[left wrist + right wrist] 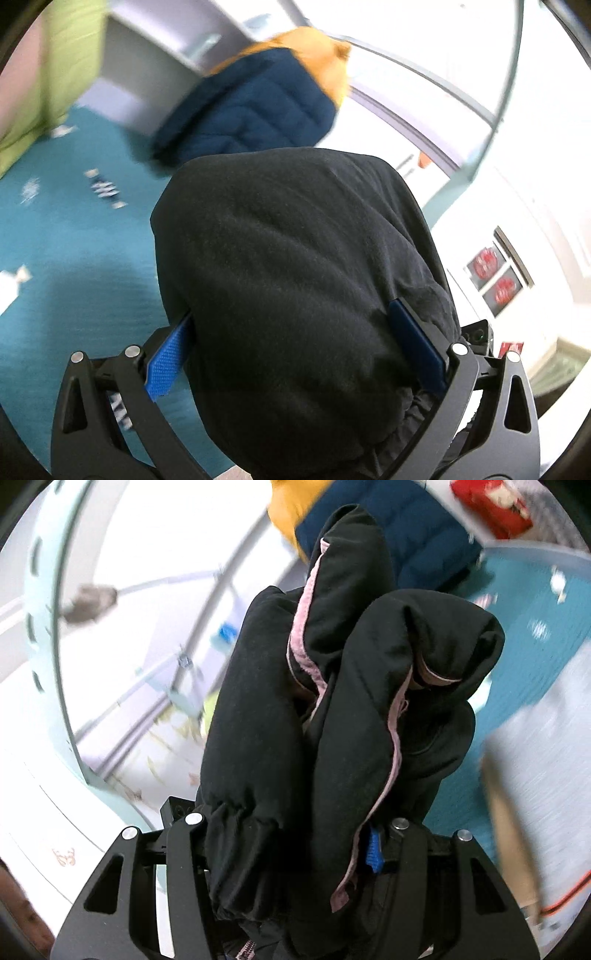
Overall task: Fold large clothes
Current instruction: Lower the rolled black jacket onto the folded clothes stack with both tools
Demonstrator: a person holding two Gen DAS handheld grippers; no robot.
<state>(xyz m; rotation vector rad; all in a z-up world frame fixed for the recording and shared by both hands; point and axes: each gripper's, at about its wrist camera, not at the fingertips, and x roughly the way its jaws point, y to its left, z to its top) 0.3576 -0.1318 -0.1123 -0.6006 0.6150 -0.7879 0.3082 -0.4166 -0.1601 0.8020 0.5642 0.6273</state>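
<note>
Nearest the left wrist camera, the left gripper has its blue-padded jaws clamped on a thick bundle of the black padded jacket with pink trim, which bulges up between the pads and fills most of that view. In the right wrist view the right gripper is likewise closed on a bunched part of the same jacket, where gathered cuffs and pink edging rise in folds between its jaws. So the garment hangs between both tools, carried off any surface.

Beyond it lies a teal patterned cloth-covered surface, and farther off a navy quilted jacket with an orange-yellow hood sits in a heap.

This looks like the transfer step: the jacket is gathered rather than spread. The next move calls for bringing it over the teal surface and drawing the two grips apart to lay it flat.
</note>
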